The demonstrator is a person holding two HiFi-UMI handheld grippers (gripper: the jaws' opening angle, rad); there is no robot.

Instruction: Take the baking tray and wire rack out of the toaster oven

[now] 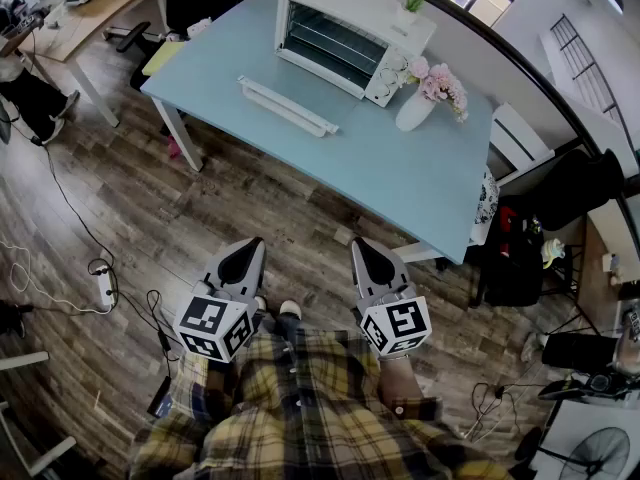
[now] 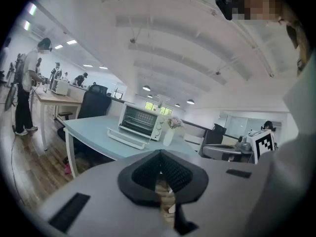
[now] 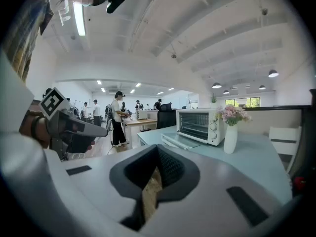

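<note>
A white toaster oven (image 1: 345, 33) stands at the far side of the light blue table (image 1: 400, 168), its door (image 1: 287, 106) folded down flat onto the tabletop. Wire shelves show dimly inside the oven; the tray cannot be made out. The oven also shows in the left gripper view (image 2: 141, 121) and the right gripper view (image 3: 200, 126). My left gripper (image 1: 252, 248) and right gripper (image 1: 362, 249) are both shut and empty, held close to my body over the wooden floor, well short of the table.
A white vase of pink flowers (image 1: 428, 93) stands right of the oven. A small potted plant (image 1: 412, 4) sits on the oven top. Cables and a power strip (image 1: 103, 286) lie on the floor at left. Chairs, bags and a fan crowd the right side. People stand at desks beyond.
</note>
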